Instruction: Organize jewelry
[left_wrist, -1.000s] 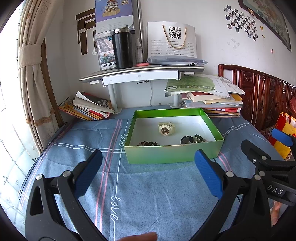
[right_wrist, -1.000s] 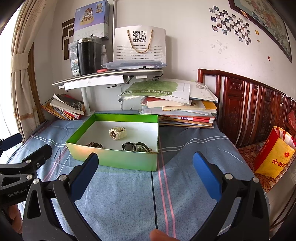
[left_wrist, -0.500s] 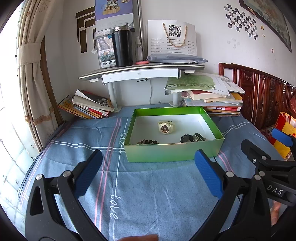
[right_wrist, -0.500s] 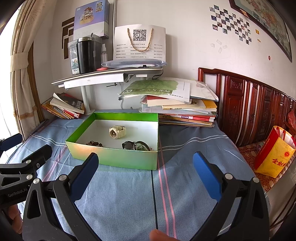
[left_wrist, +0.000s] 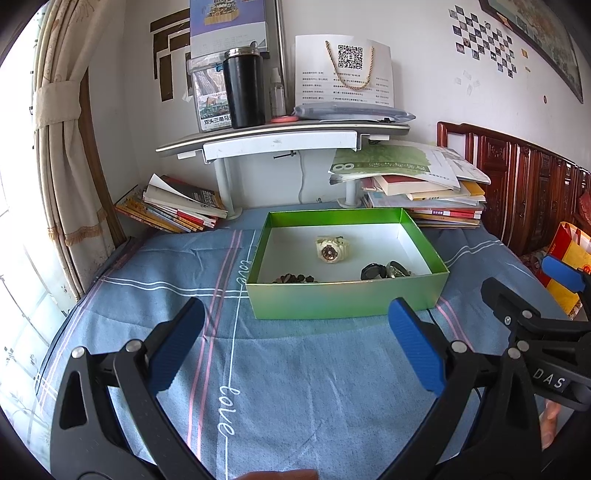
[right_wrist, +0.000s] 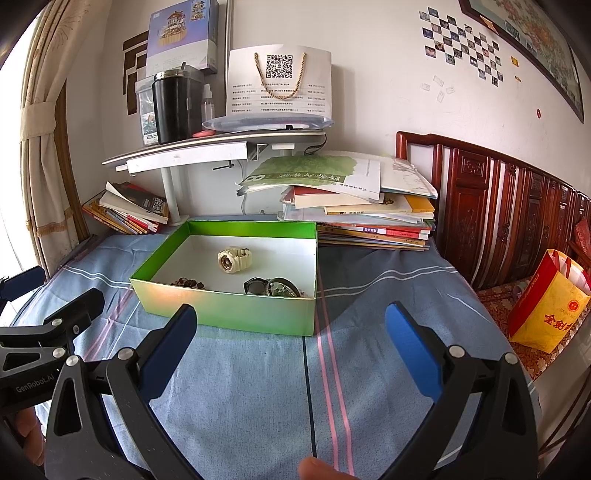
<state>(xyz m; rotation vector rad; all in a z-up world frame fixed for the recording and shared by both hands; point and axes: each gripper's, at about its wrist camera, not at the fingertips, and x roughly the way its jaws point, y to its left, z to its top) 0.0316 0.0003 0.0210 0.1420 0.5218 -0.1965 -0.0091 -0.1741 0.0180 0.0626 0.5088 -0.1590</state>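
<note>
A green open box (left_wrist: 347, 299) (right_wrist: 229, 308) stands on the blue bedspread. Inside lie a cream watch (left_wrist: 331, 250) (right_wrist: 233, 259), a dark bead bracelet (left_wrist: 295, 277) (right_wrist: 190, 284) near the front wall and a dark watch with other pieces (left_wrist: 384, 270) (right_wrist: 273, 287) at the front right corner. My left gripper (left_wrist: 295, 347) is open and empty, held above the bedspread short of the box. My right gripper (right_wrist: 291, 350) is open and empty too, to the right of the left one.
A white shelf (left_wrist: 280, 138) with a black flask (left_wrist: 243, 90) stands behind the box. Stacks of books (left_wrist: 417, 188) and magazines (left_wrist: 173, 206) flank it. A carved wooden headboard (right_wrist: 509, 214) and a yellow-red bag (right_wrist: 546, 306) are at the right.
The view has shifted very slightly; both grippers stay open and empty, and the box contents have not moved.
</note>
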